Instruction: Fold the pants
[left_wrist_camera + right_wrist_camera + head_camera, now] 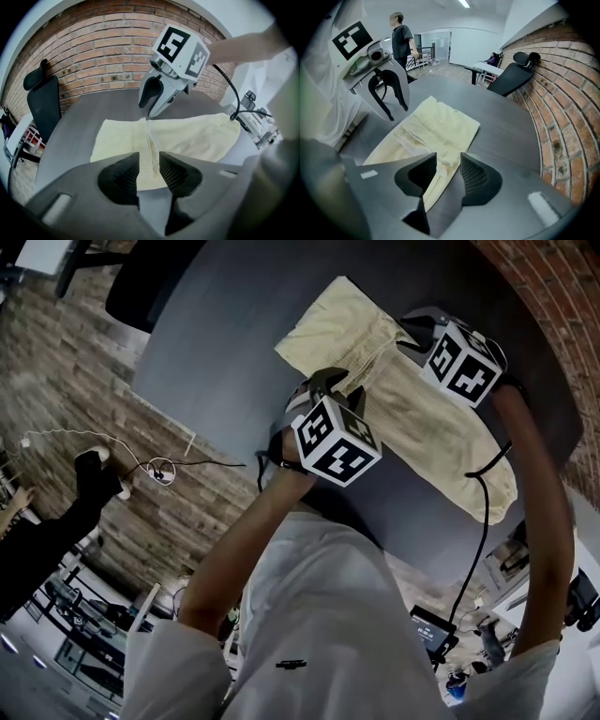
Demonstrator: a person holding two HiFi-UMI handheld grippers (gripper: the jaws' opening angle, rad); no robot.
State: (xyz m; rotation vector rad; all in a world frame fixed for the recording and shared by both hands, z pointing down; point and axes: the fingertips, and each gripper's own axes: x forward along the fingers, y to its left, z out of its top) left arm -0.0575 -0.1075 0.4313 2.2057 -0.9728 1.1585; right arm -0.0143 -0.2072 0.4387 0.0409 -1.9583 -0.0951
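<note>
Two sets of jaws stand spread, pinching nothing. The left gripper [149, 160] and right gripper [448, 165] each sit over a ridge in the pants [412, 418]. One pants end lies close to the worktop [216, 343] edge. Grabbing only the top layer could mess up the fold or drag that end off.

Nothing legible anywhere. Only black-and-white square patterns, no letters or digits, on the left marker cube [336, 440] and right marker cube [459, 362]. Small dark logo [292, 664] on the white shirt [323, 587] at six o'clock, too tiny to read.
</note>
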